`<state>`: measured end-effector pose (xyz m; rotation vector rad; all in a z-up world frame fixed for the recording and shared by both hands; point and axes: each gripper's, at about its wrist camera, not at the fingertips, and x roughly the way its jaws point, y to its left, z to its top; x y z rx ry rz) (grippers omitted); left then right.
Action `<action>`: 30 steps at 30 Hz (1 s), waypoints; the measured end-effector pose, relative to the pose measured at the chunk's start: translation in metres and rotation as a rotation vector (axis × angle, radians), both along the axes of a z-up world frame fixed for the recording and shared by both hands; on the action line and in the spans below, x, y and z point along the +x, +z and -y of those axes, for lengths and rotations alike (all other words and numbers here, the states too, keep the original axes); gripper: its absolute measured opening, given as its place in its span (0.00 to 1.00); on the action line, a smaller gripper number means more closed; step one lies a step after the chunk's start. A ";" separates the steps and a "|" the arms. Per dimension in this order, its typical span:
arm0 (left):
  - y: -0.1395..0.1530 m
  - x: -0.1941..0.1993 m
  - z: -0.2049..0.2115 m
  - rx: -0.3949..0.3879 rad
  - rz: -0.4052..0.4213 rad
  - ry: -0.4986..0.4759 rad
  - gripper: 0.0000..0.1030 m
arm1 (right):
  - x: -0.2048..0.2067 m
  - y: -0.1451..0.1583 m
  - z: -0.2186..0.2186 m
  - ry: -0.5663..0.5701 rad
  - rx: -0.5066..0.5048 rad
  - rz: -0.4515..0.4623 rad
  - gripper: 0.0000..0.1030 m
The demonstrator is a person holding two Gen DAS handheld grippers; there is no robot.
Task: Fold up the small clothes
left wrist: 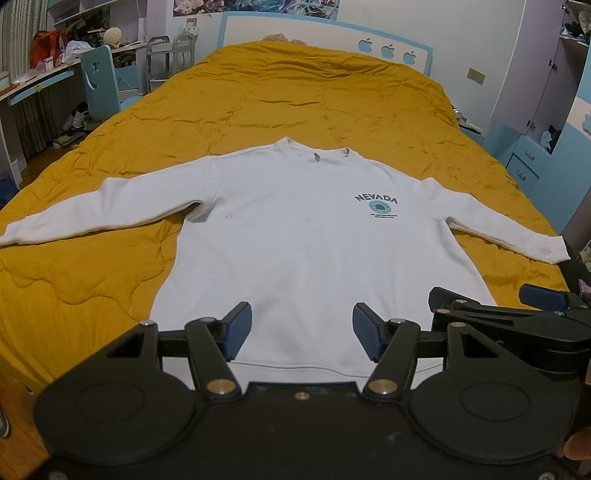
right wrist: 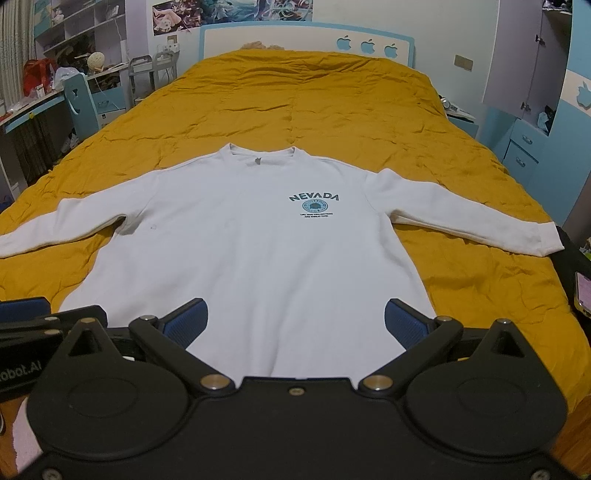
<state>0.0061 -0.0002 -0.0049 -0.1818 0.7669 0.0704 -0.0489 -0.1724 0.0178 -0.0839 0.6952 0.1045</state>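
Observation:
A white long-sleeved sweatshirt [left wrist: 295,240] with a teal "NEVADA" print lies flat, front up, on the yellow quilt, both sleeves spread out; it also shows in the right wrist view [right wrist: 251,243]. My left gripper [left wrist: 302,332] is open and empty, held just above the hem near the bed's foot. My right gripper [right wrist: 295,321] is open and empty, also above the hem, further right. The right gripper shows at the right edge of the left wrist view [left wrist: 491,302], and the left gripper's fingers [right wrist: 26,310] show at the left edge of the right wrist view.
The yellow quilt [left wrist: 295,96] covers the bed up to a blue and white headboard [left wrist: 325,33]. A desk and blue chair [left wrist: 99,85] stand left of the bed. Blue drawers [left wrist: 524,158] and a wardrobe stand on the right. A phone [right wrist: 583,291] lies at the right edge.

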 end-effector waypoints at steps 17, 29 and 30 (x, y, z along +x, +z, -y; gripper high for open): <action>0.001 0.002 0.002 0.010 -0.012 -0.003 0.62 | 0.001 0.000 -0.001 0.001 0.000 -0.001 1.00; -0.004 0.010 0.000 0.001 -0.029 -0.012 0.62 | 0.003 -0.001 -0.001 -0.002 -0.002 -0.005 1.00; -0.004 0.012 0.000 0.000 -0.028 -0.014 0.62 | 0.003 -0.001 -0.001 -0.004 -0.002 -0.006 1.00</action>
